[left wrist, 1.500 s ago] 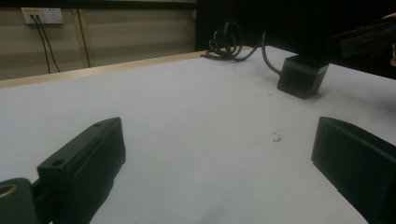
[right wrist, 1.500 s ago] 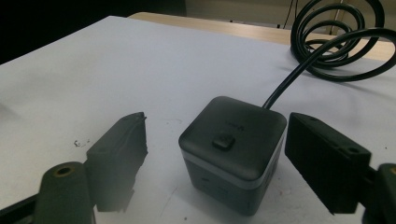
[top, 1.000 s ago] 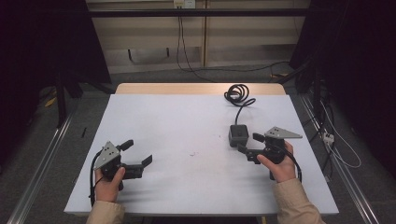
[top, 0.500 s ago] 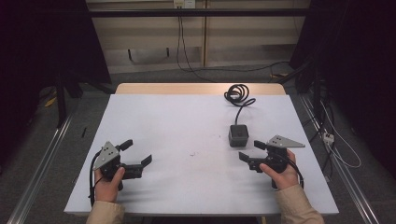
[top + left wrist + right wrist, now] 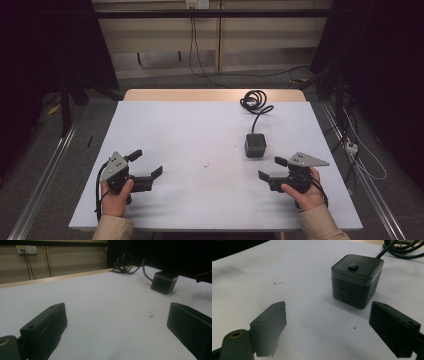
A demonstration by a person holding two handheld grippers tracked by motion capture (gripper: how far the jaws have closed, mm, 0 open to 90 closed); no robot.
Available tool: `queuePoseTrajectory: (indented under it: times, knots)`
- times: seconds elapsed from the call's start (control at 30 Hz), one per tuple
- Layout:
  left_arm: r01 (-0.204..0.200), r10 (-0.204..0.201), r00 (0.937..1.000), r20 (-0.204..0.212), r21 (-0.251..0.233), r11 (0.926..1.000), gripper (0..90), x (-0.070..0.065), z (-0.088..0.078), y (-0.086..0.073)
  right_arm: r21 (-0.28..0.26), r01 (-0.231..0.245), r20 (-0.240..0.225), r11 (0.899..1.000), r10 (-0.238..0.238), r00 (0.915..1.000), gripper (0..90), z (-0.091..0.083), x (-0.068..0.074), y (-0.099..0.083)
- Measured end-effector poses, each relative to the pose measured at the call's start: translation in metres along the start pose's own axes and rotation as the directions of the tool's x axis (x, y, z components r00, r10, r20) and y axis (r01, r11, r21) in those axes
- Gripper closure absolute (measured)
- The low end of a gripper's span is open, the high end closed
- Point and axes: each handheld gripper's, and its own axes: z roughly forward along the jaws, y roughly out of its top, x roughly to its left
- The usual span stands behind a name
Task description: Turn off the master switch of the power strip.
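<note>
White tabletop [image 5: 200, 135] stretching forward under both hands, lit against a dark room. Nearest, at the front edge: left gripper [image 5: 145, 167] resting low over the sheet in the person's left hand [image 5: 116, 197], jaws standing wide apart with nothing between them, only bare white surface showing in the gap in the left gripper view. Across from it, right gripper [image 5: 272, 168] sitting in the right hand [image 5: 304, 192], jaws likewise spread wide and holding nothing, grey three-cornered plate riding on top. Just beyond the right gripper, near but apart: dark cube power socket [image 5: 357, 280] standing upright on the table, a small button on its top face, lying ahead of the gap in the right gripper view. Small dark specks [image 5: 206, 165] marking the sheet toward the middle. Farther back, black cable [image 5: 255, 102] running from the cube and coiling near the wooden far edge [image 5: 210, 95]. Beyond that, wall sockets [image 5: 26, 249] with cords hanging down.
</note>
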Motion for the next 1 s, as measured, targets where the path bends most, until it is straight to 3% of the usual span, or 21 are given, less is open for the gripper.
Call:
queuePoseTrajectory:
  times: [0.63,1.0]
  knots:
    - [-0.002,0.002,1.0000,-0.005,0.002,1.0000,2.7,0.000,-0.001,0.000,0.012,0.024,0.005,1.000,-0.024,0.9997,13.9,-0.009,0.003,-0.016]
    - [-0.005,0.005,1.0000,-0.005,0.009,0.9999,2.7,0.001,-0.001,0.000,0.024,0.007,0.020,1.000,-0.008,0.9998,13.3,-0.012,-0.002,-0.022]
